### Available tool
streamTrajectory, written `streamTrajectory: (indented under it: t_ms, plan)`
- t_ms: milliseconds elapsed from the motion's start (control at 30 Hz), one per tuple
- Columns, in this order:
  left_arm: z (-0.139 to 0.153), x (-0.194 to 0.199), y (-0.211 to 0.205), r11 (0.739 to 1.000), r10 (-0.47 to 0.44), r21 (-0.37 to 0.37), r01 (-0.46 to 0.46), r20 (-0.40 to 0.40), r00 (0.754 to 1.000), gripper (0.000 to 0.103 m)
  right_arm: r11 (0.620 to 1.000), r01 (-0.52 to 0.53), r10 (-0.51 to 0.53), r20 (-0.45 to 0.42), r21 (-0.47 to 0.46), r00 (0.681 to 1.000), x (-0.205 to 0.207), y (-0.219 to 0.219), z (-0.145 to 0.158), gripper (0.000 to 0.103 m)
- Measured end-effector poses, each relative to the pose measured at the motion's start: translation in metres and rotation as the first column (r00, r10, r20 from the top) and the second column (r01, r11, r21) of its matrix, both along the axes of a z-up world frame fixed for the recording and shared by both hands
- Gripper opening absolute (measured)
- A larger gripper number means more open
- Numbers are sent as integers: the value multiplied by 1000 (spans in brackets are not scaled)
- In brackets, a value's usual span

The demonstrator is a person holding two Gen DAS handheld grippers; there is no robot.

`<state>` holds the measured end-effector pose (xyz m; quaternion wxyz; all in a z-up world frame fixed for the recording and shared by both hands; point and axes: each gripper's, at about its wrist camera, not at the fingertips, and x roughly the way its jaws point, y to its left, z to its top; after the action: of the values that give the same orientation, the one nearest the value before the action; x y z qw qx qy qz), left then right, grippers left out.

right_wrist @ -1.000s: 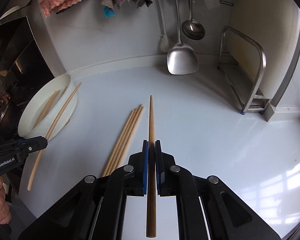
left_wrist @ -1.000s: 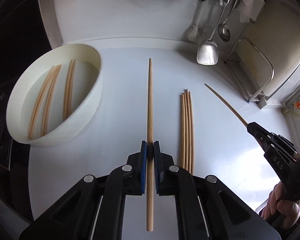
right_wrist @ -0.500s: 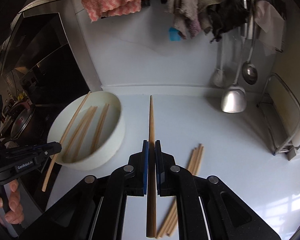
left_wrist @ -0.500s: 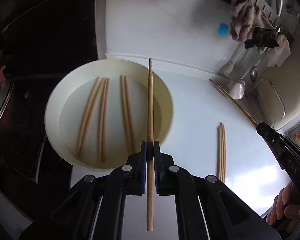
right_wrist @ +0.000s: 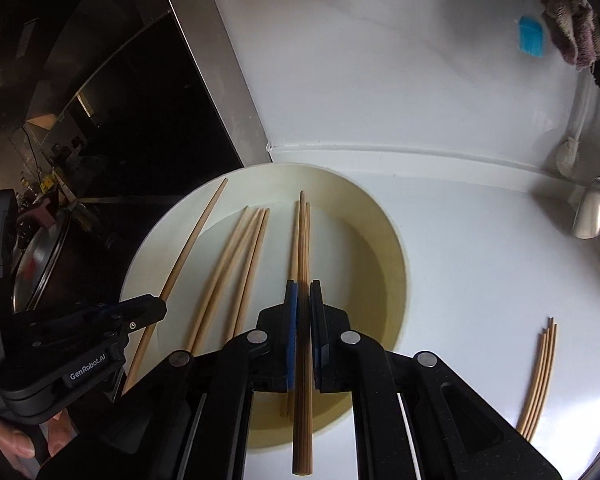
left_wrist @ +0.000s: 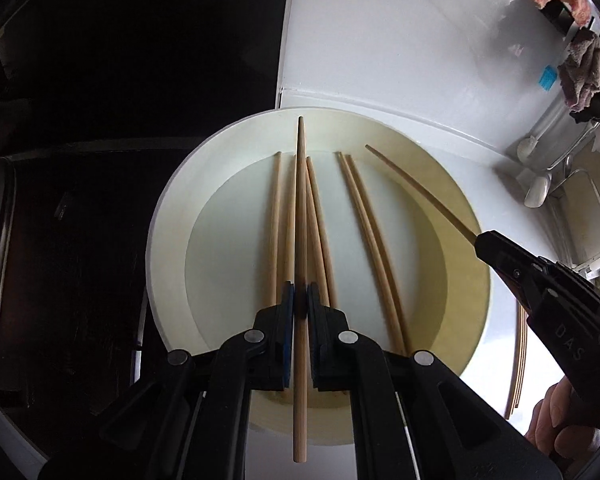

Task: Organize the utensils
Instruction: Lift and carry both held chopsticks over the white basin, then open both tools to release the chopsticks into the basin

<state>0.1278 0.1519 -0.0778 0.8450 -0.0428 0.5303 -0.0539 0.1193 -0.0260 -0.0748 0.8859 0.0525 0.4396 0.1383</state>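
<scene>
Two tongs | left tongs clamp chopstick | right tongs clamp chopstick | above bowl

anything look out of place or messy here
Nothing looks spilled or damaged. The only stragglers are the loose chopsticks on the counter, outside the bowl that holds the rest. The left gripper and the right gripper each clamp one chopstick above the bowl.

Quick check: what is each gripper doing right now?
Left gripper: shut on a chopstick, above the bowl.
Right gripper: shut on another chopstick.
</scene>
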Motion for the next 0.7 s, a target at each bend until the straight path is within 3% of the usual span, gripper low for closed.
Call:
streamTrajectory:
  t_ms: [400, 700]
  plan:
    - [-45, 27, 10, 1000, -24, -6, 23, -95, 995, 7, 998, 7, -13, -107, -63, 994, 28, 26, -43, 6]
    - [-56, 36, 11, 1000, -22, -5, 21, -98, 995, 8, 999, 6, -16, -179, -54, 984, 34, 29, -62, 6]
